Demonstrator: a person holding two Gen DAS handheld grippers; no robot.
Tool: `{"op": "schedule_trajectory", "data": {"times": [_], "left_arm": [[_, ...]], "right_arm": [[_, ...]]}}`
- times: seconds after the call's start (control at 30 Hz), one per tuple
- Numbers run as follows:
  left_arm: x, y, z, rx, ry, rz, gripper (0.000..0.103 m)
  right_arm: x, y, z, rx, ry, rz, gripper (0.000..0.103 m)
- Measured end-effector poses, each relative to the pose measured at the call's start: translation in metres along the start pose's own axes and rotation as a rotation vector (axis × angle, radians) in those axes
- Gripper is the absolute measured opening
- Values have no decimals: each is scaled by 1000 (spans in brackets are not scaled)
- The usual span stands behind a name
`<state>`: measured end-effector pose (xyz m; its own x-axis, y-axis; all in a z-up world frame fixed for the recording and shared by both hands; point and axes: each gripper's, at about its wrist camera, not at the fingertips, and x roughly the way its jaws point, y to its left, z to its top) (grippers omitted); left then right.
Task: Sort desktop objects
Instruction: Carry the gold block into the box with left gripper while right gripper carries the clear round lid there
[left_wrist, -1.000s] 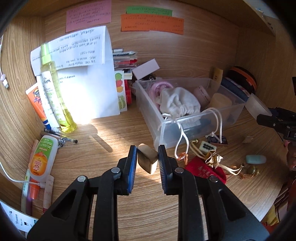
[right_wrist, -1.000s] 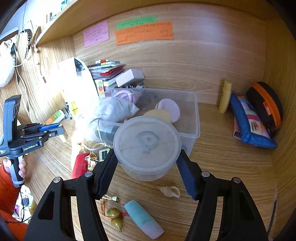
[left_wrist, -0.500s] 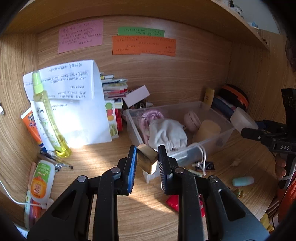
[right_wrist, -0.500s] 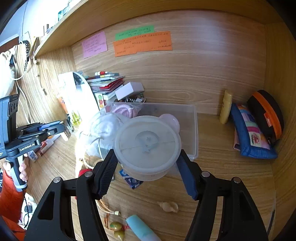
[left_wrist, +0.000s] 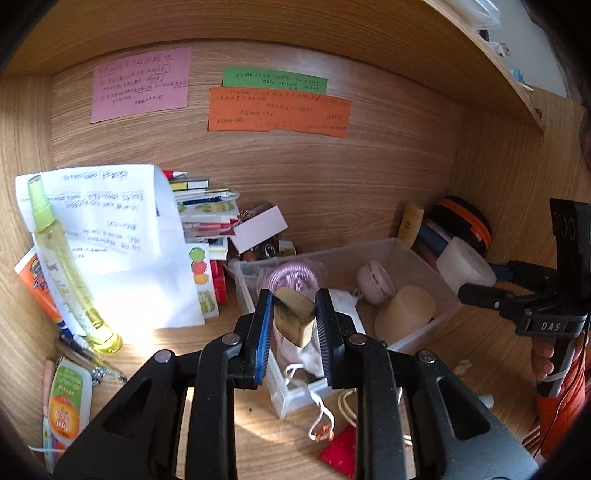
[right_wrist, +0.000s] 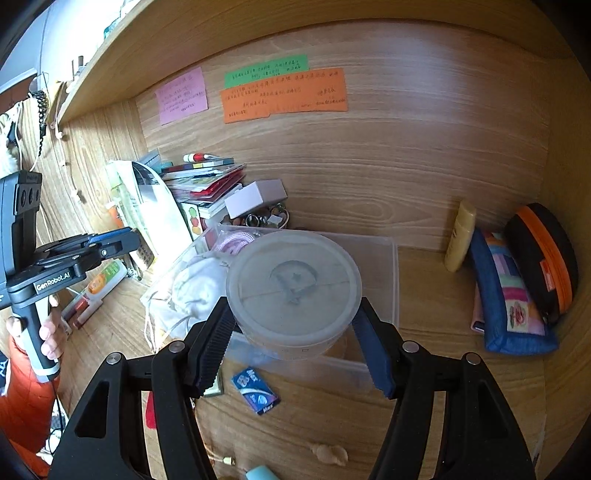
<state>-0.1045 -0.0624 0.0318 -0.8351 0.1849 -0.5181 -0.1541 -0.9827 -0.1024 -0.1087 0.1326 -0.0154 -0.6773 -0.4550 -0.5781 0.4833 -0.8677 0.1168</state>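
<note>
My left gripper (left_wrist: 294, 318) is shut on a small tan block (left_wrist: 295, 320) and holds it in the air over the near left end of a clear plastic bin (left_wrist: 424, 258). The bin holds a white drawstring pouch (right_wrist: 192, 291), a pink round case (left_wrist: 375, 281) and a beige cup (left_wrist: 404, 314). My right gripper (right_wrist: 293, 341) is shut on a round frosted lidded container (right_wrist: 293, 291), held above the bin's front wall (right_wrist: 306, 365). That container (left_wrist: 463, 268) and the right gripper (left_wrist: 480, 291) also show at the right of the left wrist view.
A yellow spray bottle (left_wrist: 70, 273), paper sheets (left_wrist: 122, 240), tubes and pens sit at the left. A stack of books (right_wrist: 207, 184) and a white box (right_wrist: 255, 197) stand behind the bin. A blue pouch (right_wrist: 509, 299) and an orange-and-black case (right_wrist: 543, 254) lie at the right. A blue packet (right_wrist: 255, 395), a shell (right_wrist: 328, 453) and a red charm (left_wrist: 341, 452) lie in front.
Both grippers rose and moved towards the bin with their loads. The tan block went from above the bare desk to over the bin's near end; the round container now hangs over the bin.
</note>
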Motion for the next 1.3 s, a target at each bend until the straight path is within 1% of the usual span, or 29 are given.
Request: {"op": "schedule_trajectory", "data": {"times": [0.17,0.23,0.3,0.5,0.57,0.63,0.77,0.87,0.97,1.03,1.3], "left_arm": [[11,3,10,-4,-21,6,22],[19,6,14,-16,-14,-4,22],[25,6,15,-17,-8,3,22],[41,11,5,-15,28,15,22],[45,14,2,-23,45,1,22],[50,15,-2,-22,60,7,22],[60,16,-7,-37,99,3,22],[62,16,-9,-34,104,23,22],[62,15,-10,-35,102,25,22],[63,15,-11,-24,108,21,22],[65,3,-15,18,120,29,22]], "right_arm": [[10,3,11,-7,9,2,62],[15,4,17,-12,11,9,62],[20,7,23,-23,15,17,62],[39,19,34,-63,26,10,62],[47,22,30,-48,19,2,62],[54,25,26,-38,13,-3,62],[68,31,18,-60,42,-19,62],[78,33,10,-65,71,-23,62],[84,37,4,-85,98,-26,61],[84,41,1,-114,88,-56,61],[83,49,-2,-157,77,-84,62]]}}
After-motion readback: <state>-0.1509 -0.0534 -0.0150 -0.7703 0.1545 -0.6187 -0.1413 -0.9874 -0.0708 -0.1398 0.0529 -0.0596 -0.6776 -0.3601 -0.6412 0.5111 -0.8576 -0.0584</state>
